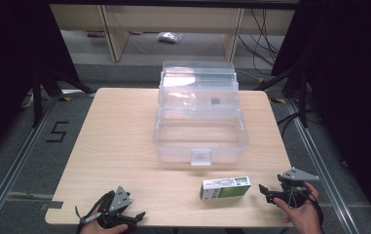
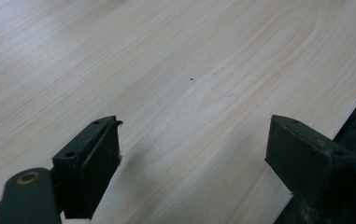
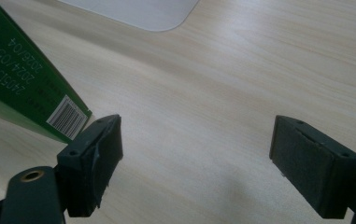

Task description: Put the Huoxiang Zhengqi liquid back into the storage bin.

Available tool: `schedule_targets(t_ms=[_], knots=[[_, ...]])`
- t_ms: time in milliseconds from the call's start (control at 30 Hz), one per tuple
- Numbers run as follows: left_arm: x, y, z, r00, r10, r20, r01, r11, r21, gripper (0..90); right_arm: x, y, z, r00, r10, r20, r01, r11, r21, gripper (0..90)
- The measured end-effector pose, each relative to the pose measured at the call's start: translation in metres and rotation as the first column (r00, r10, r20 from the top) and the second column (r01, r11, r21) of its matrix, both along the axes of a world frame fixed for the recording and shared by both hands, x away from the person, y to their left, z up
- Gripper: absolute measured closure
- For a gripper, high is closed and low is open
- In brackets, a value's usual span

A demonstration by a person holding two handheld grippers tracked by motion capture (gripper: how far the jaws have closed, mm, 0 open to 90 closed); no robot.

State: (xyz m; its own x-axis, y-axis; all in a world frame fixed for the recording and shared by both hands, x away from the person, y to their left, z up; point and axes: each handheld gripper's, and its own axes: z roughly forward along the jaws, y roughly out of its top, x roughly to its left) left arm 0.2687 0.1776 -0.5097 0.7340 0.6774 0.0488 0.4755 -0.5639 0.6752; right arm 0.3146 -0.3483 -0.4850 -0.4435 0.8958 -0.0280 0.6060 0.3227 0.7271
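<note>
One green carton (image 1: 225, 187), one clear bin (image 1: 200, 119), two grippers spread.

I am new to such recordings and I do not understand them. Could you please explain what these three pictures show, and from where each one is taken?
A person sits at a wooden table and holds a tool in each hand: the left hand-held gripper and the right hand-held gripper. The high view looks down from above. The other two pictures come from cameras riding on each gripper, looking along its two black jaws. On the table stand an open clear plastic box and a green-and-white carton, which also shows in the right gripper view. Both grippers are open and hold nothing.
</note>
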Motion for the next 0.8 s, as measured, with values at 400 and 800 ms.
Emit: schedule_targets(t_ms=[400, 800], knots=[[0.0, -0.002, -0.002, 0.9997, 0.024, 0.006, -0.024, 0.9992, -0.032, 17.1, -0.002, 0.002, 0.007, 0.9996, 0.024, -0.017, -0.024, 0.999, 0.023, 18.8], [0.0, -0.002, -0.002, 0.9997, 0.025, 0.005, -0.025, 0.9994, -0.023, 17.2, -0.012, 0.015, 0.05, 0.9824, 0.18, -0.049, -0.183, 0.982, -0.049, 21.6]])
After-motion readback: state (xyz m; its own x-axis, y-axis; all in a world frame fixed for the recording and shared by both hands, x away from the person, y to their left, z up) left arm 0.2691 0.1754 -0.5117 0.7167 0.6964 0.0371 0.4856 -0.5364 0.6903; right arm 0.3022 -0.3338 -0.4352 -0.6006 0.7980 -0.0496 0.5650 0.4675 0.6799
